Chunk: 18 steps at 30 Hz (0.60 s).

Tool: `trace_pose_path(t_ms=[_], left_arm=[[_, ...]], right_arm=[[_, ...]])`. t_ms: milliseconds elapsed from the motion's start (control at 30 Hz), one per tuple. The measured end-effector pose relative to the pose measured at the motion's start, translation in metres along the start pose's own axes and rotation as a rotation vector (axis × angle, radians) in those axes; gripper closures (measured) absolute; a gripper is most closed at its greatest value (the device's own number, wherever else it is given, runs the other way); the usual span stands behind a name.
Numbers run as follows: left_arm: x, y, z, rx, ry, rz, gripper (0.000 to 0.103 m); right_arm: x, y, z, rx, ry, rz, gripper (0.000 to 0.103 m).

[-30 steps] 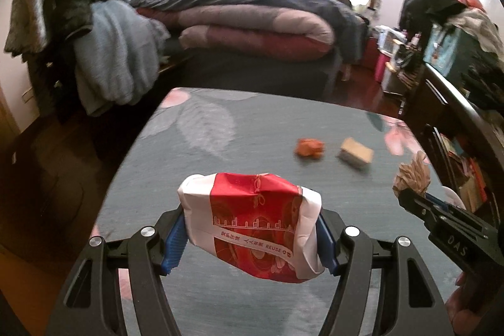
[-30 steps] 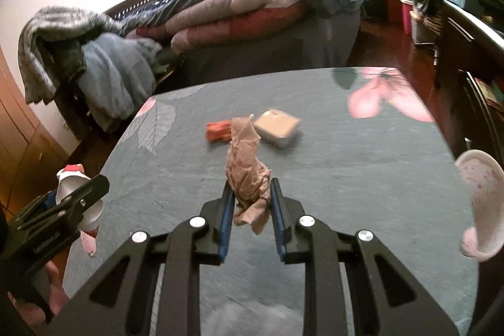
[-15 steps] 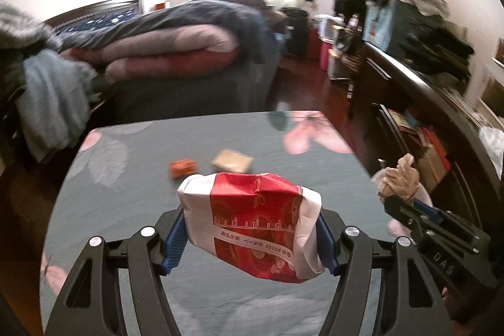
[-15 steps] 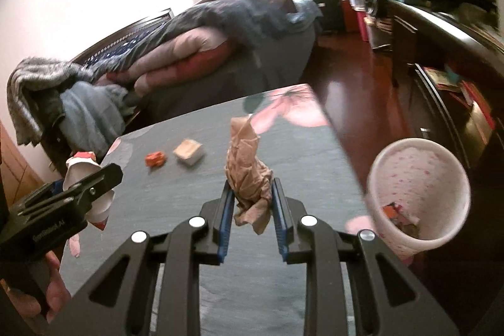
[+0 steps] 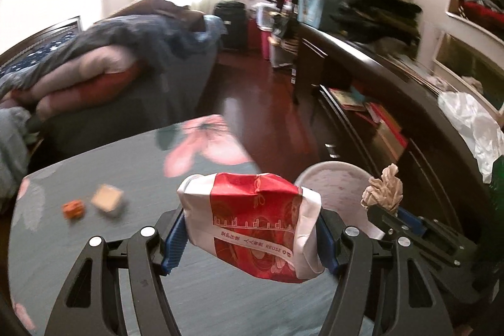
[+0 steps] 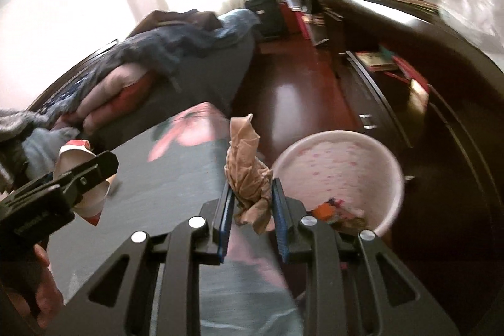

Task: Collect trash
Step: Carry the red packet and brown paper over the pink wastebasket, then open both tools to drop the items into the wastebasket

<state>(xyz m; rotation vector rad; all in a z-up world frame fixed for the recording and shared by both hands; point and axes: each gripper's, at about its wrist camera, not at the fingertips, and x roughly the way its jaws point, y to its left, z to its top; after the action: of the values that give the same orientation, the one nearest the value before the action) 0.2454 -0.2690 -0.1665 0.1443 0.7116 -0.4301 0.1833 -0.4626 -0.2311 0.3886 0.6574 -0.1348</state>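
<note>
Far off on the left lies a bed (image 5: 104, 74) heaped with folded quilts, and in front of it stands the worktop (image 5: 132, 166), draped in a grey cloth printed with pink flowers. Toward the left of that cloth sit a small orange scrap (image 5: 73, 209) and, just beside it on the right, a tan block (image 5: 108, 199), the two close together but apart.

Nearer, the left hand-held gripper (image 5: 252, 236) is clamped on a crumpled red-and-white paper bag (image 5: 252, 219), its blue pads pressing the bag's two sides so that the bag hangs clear above the cloth.

To the right of it, the right hand-held gripper (image 6: 250, 203) pinches a crumpled brown paper wad (image 6: 247, 169) between its blue pads, the wad's twisted top sticking up above them.

Just past the right edge of the worktop stands a pale pink waste bin (image 6: 387, 159) on the dark red floor (image 6: 302, 96), with some orange and mixed scraps lying at its bottom. The brown wad is held near the bin's left rim, not over its middle.

Along the far right runs a dark wooden cabinet (image 5: 371, 59) piled with clothes.
</note>
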Motion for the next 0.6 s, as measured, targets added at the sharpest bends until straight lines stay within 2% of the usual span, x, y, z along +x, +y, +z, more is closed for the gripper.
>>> trace_pose_path(t_ms=[167,367,433,500,600], left_arm=[[0.036,-0.045,0.011,0.048,0.031,-0.059,0.035],[0.082,-0.086,0.020,0.103,0.071,-0.057,0.034],[0.099,-0.095,0.023,0.111,0.087,-0.047,0.026],[0.113,-0.102,0.025,0.110,0.096,-0.045,0.023],[0.129,-0.104,0.029,0.093,0.121,-0.053,0.016]], right_arm=[[0.019,-0.048,0.000,0.055,0.019,-0.070,0.077],[0.049,-0.078,-0.001,0.069,0.047,-0.115,0.077],[0.060,-0.085,-0.001,0.069,0.058,-0.131,0.077],[0.071,-0.092,-0.001,0.069,0.064,-0.130,0.076],[0.084,-0.101,-0.001,0.070,0.068,-0.145,0.069]])
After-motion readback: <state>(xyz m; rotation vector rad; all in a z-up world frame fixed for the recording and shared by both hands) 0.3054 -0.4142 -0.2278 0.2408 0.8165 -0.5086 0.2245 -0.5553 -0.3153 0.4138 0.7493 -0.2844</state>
